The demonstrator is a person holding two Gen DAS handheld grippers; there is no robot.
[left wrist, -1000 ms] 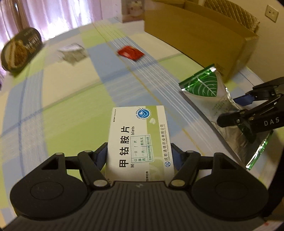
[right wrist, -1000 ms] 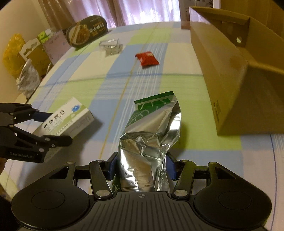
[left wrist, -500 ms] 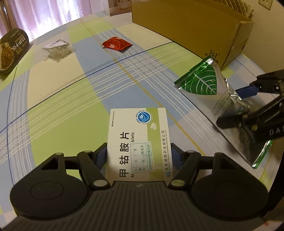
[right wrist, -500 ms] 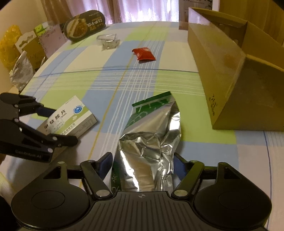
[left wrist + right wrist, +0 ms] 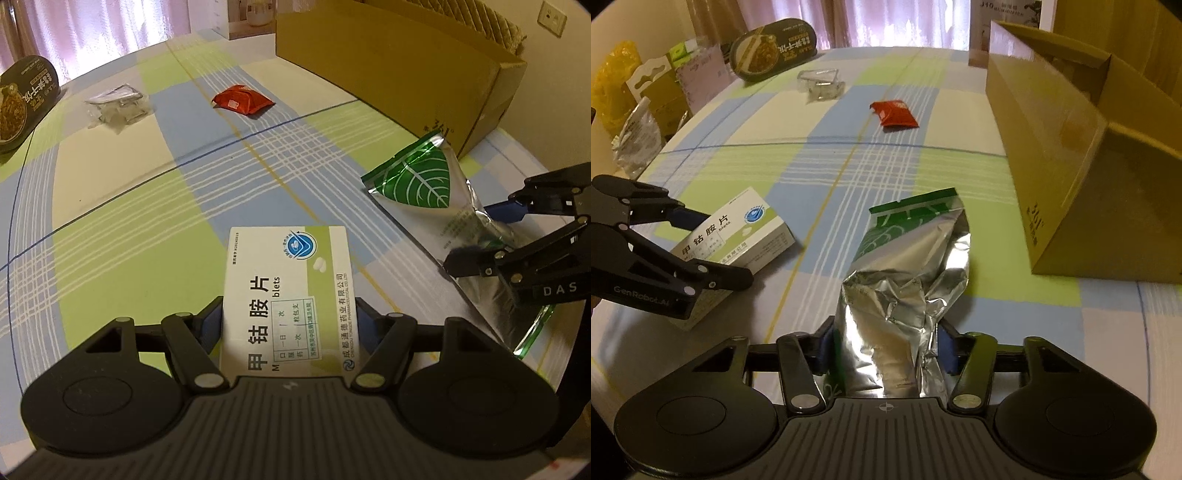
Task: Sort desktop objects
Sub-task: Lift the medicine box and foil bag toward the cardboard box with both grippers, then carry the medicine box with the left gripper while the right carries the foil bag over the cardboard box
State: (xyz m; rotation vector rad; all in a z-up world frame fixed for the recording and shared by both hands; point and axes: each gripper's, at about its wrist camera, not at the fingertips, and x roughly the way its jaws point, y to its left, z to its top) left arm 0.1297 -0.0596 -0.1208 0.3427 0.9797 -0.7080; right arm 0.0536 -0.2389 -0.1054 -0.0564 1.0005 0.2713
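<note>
The left gripper (image 5: pixel 288 321) pinches a white medicine box (image 5: pixel 288 295), its fingers pressed against both sides. The right gripper (image 5: pixel 886 347) clamps a crumpled foil pouch (image 5: pixel 908 266) near the table's (image 5: pixel 746 155) near edge.

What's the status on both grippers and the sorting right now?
Left gripper shut on medicine box. Right gripper shut on foil pouch. Cardboard box open to the right, path clear. Red packet not yet sorted.

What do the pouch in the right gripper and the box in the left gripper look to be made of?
Pouch: likely metallised foil film, shiny, creased, mirror-like. Medicine box: seemingly thin printed cardboard, matte, with crisp folded edges.
</note>
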